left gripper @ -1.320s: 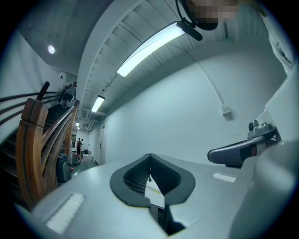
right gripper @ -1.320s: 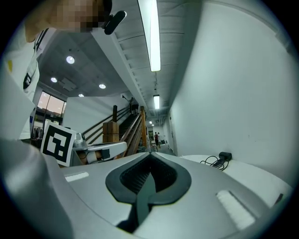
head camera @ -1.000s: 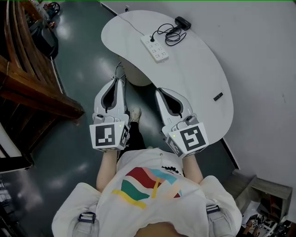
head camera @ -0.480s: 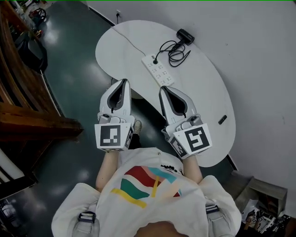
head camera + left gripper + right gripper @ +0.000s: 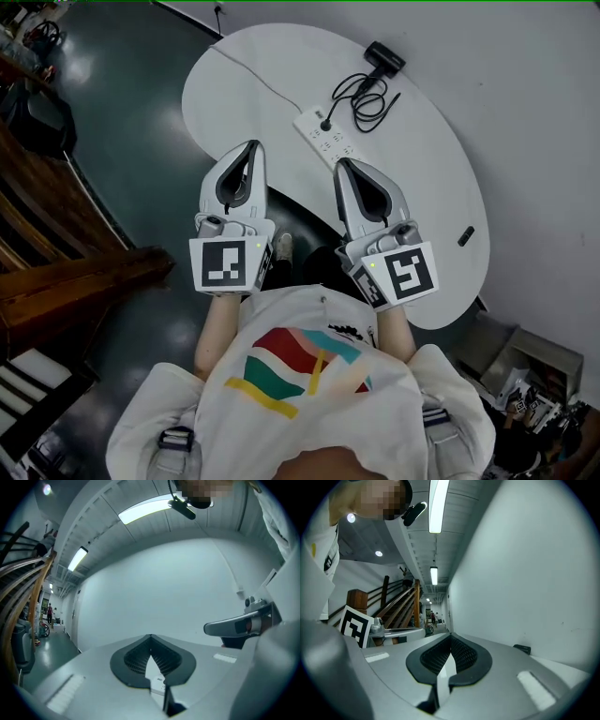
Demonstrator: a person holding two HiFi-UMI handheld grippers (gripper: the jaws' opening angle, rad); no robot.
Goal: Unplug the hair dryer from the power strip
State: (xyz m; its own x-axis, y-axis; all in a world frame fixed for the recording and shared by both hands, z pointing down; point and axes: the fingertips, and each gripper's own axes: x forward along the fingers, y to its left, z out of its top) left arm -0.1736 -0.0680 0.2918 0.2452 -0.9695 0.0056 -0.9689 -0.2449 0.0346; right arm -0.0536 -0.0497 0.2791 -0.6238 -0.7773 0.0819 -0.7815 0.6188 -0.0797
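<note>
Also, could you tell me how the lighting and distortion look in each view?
Head view: dim but sharp, with soft glare patches on the glossy floor. Left gripper view: strong fisheye bending, dark corners, ceiling light blown out. Right gripper view: same fisheye look, light strip overexposed.

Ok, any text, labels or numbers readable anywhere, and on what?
No text here can be read.
Shirt print: small black lettering, too small to read.
Power strip: any label is too small to read.
Cube markers: square patterns, not words.
</note>
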